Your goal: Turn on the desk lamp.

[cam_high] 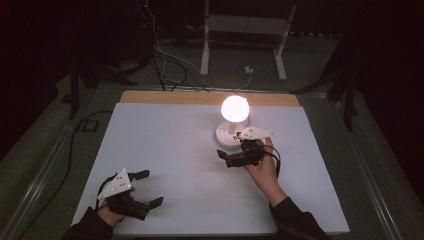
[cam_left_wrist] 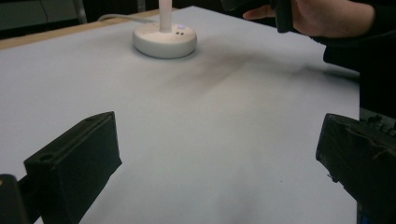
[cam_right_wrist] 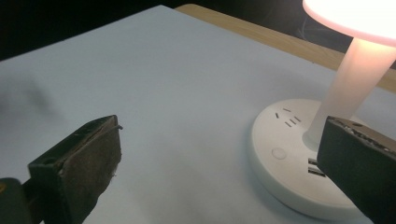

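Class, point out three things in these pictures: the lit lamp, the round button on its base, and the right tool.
lamp (cam_high: 235, 108), high view, on its glowing shade.
round button (cam_right_wrist: 279, 153), right gripper view, on the button's face.
right tool (cam_high: 231, 158), high view, midway between its jaw tips.

- The lamp (cam_high: 234, 120) is white, stands upright and is lit, its round shade (cam_high: 235, 107) glowing bright and warm
- Its slim stem (cam_right_wrist: 348, 88) rises from a flat round base (cam_right_wrist: 289, 163) on the white table sheet, toward the far edge, right of the middle
- The base's top carries socket slots, a round button (cam_right_wrist: 279, 153) and two small ports
- A white cord (cam_left_wrist: 123, 17) trails from the base
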A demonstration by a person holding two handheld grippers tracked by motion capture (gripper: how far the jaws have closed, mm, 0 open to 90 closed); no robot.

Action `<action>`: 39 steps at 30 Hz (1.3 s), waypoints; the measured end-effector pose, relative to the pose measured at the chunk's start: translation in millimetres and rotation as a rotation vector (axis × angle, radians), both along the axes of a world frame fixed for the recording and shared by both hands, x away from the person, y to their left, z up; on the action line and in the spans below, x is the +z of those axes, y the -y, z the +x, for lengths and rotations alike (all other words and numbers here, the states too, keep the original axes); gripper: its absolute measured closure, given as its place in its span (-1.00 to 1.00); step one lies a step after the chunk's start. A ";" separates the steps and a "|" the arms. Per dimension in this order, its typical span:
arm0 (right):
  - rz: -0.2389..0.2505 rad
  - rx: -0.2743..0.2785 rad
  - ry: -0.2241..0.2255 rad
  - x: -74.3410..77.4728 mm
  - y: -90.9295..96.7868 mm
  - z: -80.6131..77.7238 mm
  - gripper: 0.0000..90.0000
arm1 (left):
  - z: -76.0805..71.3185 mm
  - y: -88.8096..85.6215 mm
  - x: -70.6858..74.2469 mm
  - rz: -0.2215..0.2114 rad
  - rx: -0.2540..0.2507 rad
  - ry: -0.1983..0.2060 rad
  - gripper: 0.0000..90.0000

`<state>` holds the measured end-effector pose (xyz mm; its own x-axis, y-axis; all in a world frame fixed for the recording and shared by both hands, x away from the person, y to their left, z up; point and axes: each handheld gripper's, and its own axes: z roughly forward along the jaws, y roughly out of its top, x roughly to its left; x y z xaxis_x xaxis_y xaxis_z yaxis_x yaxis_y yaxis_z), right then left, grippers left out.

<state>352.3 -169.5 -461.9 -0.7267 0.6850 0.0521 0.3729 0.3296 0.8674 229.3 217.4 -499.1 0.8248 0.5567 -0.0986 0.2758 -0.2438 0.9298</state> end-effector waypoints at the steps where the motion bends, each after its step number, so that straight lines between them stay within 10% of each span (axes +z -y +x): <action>1: 0.001 0.011 -0.007 0.9 1.7 -2.0 -1.00 | 0.1 0.0 -0.2 -0.001 0.000 -0.002 -1.00; 39: -0.035 -0.128 -0.100 -26.3 132.0 -87.9 -1.00 | 0.8 3.1 -1.3 0.016 -0.011 -0.010 -1.00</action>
<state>264.4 -301.6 -488.2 -0.6256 0.7744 0.0944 0.4975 0.3028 0.8129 230.1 214.3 -500.5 0.8299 0.5492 -0.0980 0.2822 -0.2618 0.9229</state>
